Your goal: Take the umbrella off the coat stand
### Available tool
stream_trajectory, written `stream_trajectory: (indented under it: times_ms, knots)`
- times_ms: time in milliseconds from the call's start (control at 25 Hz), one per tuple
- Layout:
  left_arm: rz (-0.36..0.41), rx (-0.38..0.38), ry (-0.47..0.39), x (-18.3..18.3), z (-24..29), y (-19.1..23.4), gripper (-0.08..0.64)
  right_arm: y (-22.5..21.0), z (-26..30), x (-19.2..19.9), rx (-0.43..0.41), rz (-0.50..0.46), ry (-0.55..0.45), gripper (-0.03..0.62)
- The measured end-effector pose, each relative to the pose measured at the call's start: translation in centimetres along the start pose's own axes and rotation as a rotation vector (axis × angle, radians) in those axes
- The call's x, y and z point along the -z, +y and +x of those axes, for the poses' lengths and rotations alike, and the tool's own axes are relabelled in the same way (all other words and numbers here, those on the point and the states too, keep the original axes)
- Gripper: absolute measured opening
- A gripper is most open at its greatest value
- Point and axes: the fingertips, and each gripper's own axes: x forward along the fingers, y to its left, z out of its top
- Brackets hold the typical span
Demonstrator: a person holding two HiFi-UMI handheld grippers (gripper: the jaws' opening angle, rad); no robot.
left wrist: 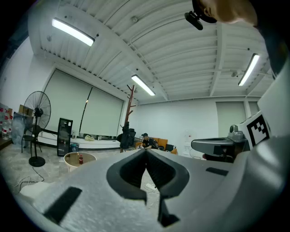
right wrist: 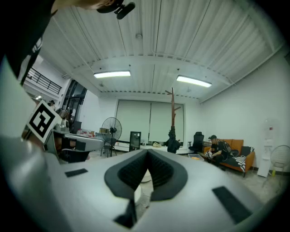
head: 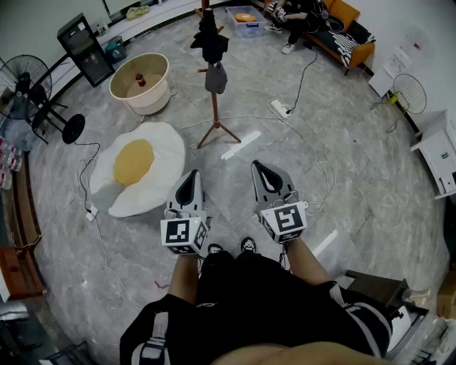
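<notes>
the black folded umbrella (head: 209,39) hangs high on the slim brown wooden coat stand (head: 215,107), with a smaller grey piece (head: 216,78) hanging just under it; how it is hooked on is too small to tell. the stand rests on three splayed feet on the grey marbled floor (head: 370,171), far off at 12 o'clock from both grippers. a round cream tub (head: 139,84) with a red bottle inside sits at 9 o'clock of the stand, and a white and yellow fried-egg shaped cushion (head: 139,167) lies at 8 o'clock of it. a white power strip (head: 279,109) lies at 3 o'clock of the stand. a person (head: 299,18) sits on an orange sofa at 2 o'clock.

the left gripper (head: 191,175) and the right gripper (head: 258,166) are held level side by side, well apart from the stand. each one's fingers are clenched together, tips meeting, with nothing between them.
</notes>
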Motion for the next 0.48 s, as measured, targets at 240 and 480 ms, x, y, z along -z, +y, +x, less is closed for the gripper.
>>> stream_trajectory:
  times_ms: [240,480]
  knots:
    - [-0.019,0.028,0.013,0.5,-1.4,2.7,0.003,2.7,1.6,-0.4,0.019,0.038,-0.021,0.005]
    - [-0.054,0.068,0.036,1.8,-3.0,5.8,0.003,5.5,2.7,0.5,-0.043,0.022,0.047,0.165]
